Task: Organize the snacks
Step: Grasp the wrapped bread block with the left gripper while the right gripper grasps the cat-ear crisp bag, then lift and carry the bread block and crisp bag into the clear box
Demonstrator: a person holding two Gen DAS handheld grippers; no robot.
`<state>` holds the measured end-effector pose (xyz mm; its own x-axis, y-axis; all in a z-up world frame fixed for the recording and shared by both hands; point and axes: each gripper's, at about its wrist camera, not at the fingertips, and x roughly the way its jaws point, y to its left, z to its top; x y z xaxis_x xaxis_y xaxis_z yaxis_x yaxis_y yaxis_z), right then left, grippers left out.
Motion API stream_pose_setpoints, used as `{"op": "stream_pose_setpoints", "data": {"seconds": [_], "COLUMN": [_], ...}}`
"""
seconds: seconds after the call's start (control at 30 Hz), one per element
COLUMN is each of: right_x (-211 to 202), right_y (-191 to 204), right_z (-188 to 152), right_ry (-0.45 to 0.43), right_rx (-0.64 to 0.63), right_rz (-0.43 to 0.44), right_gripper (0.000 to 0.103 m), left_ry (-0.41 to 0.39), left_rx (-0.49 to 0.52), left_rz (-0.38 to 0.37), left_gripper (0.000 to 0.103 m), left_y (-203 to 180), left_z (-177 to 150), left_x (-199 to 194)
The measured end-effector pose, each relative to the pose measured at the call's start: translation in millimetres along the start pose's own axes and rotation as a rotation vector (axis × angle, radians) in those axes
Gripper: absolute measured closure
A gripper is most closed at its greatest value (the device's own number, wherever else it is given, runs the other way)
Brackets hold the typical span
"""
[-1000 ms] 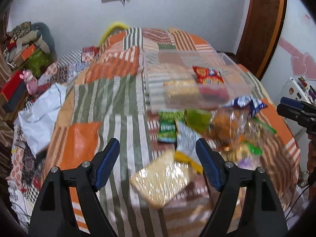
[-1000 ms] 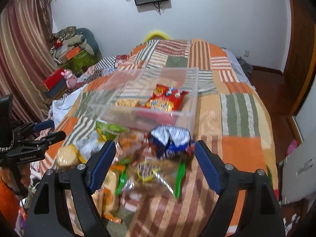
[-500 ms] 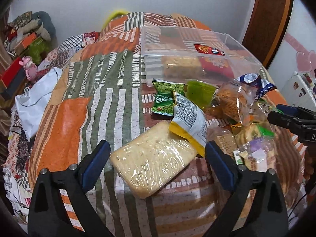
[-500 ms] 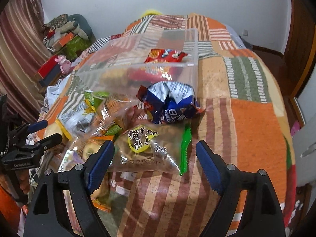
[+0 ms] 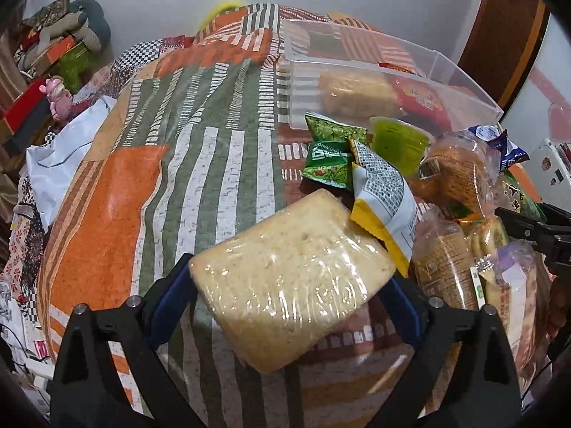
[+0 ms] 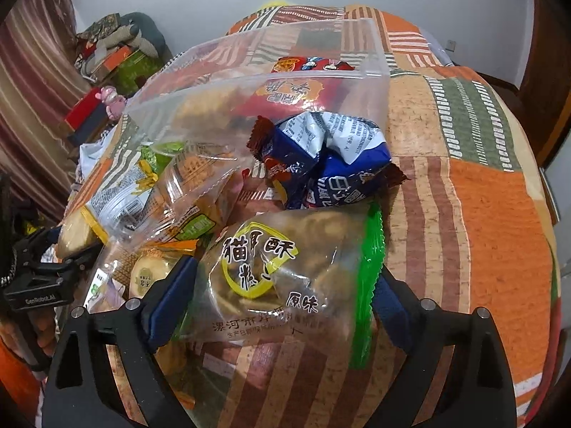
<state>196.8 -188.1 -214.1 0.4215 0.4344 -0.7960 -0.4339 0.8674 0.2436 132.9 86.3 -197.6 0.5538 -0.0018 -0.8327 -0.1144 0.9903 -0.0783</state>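
A heap of snack packs lies on the patchwork bedspread in front of a clear plastic bin (image 5: pixel 442 82). My left gripper (image 5: pixel 291 306) is open, its fingers on either side of a plastic-wrapped pale cake slab (image 5: pixel 289 274). My right gripper (image 6: pixel 282 303) is open, its fingers on either side of a clear bag with a yellow label and green edge (image 6: pixel 285 278). A blue crumpled pack (image 6: pixel 328 157) lies just beyond it. The bin (image 6: pixel 285 67) holds a red pack (image 6: pixel 310 66) and a wrapped cake (image 5: pixel 353 89).
Green packs (image 5: pixel 330 153), a yellow-and-white pack (image 5: pixel 385 199) and biscuit bags (image 5: pixel 453 174) crowd the heap. Clothes and boxes (image 5: pixel 46 50) are stacked at the far left. A wooden door (image 5: pixel 506 18) stands at the right. The bedspread (image 6: pixel 481 214) drops off at the right.
Both grippers have moved forward and down onto the heap. The cake slab now lies between my left fingers and the yellow-label bag between my right fingers.
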Motion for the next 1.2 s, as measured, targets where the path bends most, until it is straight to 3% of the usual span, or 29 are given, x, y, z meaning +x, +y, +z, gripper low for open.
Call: {"op": "stream_pose_setpoints", "data": {"seconds": [0.07,0.3,0.63,1.2], "right_x": [-1.5,-13.0,-39.7,-91.3], "right_y": [-0.9,0.6,-4.0,16.6], "right_z": [-0.3,-5.7,-6.4,37.8], "right_ry": [-0.004,-0.026,-0.072,-0.282], "right_rx": [0.001,-0.027,-0.016,-0.072], "right_rz": [0.013,0.006,0.018,0.013], "right_gripper": [0.023,0.032,0.033,0.033], "left_ry": [-0.011,-0.03,-0.106,-0.284], "left_rx": [-0.001,0.001,-0.029,0.022], "left_rz": [0.005,0.02,0.012,-0.039], "left_gripper": [0.013,0.015,0.015,0.015], "left_y": [-0.9,-0.4,9.8,-19.8], "left_z": [0.4,-1.7,9.8,67.2], "left_x": [0.1,-4.8,-39.0,-89.2]}}
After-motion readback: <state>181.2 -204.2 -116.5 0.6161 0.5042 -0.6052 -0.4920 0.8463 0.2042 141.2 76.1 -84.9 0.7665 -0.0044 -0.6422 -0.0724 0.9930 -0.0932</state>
